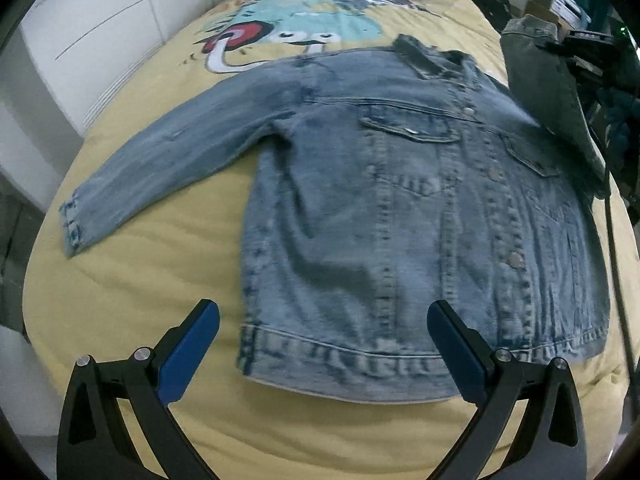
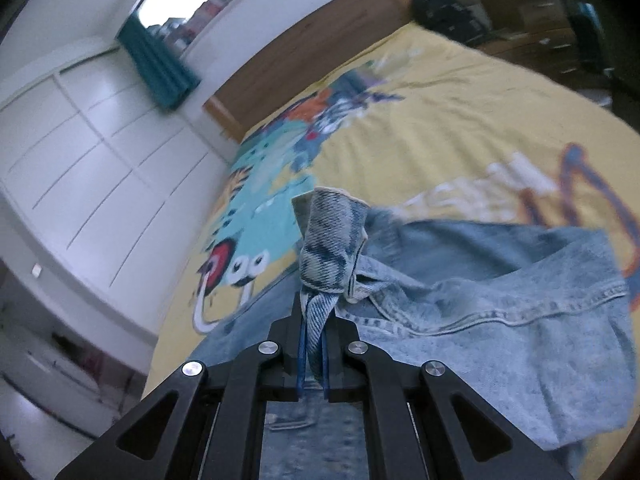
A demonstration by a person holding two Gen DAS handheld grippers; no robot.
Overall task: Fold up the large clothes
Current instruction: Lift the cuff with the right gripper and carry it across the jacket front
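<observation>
Lying face up on the yellow bed (image 1: 132, 320), one denim jacket (image 1: 420, 220), collar (image 1: 424, 56) at the far end, hem (image 1: 360, 364) at the near end, long axis running near to far. Hovering just over the near hem, left hand-held gripper (image 1: 323, 350), jaws spread wide, blue pads (image 1: 188, 356) clear of the cloth, nothing held. Clamped fully shut, right hand-held gripper (image 2: 314, 344), pinching the cuff (image 2: 332, 248) of the right sleeve (image 1: 556, 92), sleeve raised off the bed at the jacket's right edge. Stretched flat out to the left, the other sleeve (image 1: 160, 168), cuff well apart from either gripper, though nearer the left one. Judged from this: the coming move turns on carrying the raised sleeve leftward across the jacket's chest, at right angles to that long axis. Counted: one jacket, two sleeves, two chest pockets, two hand-held grippers, one bed.
</observation>
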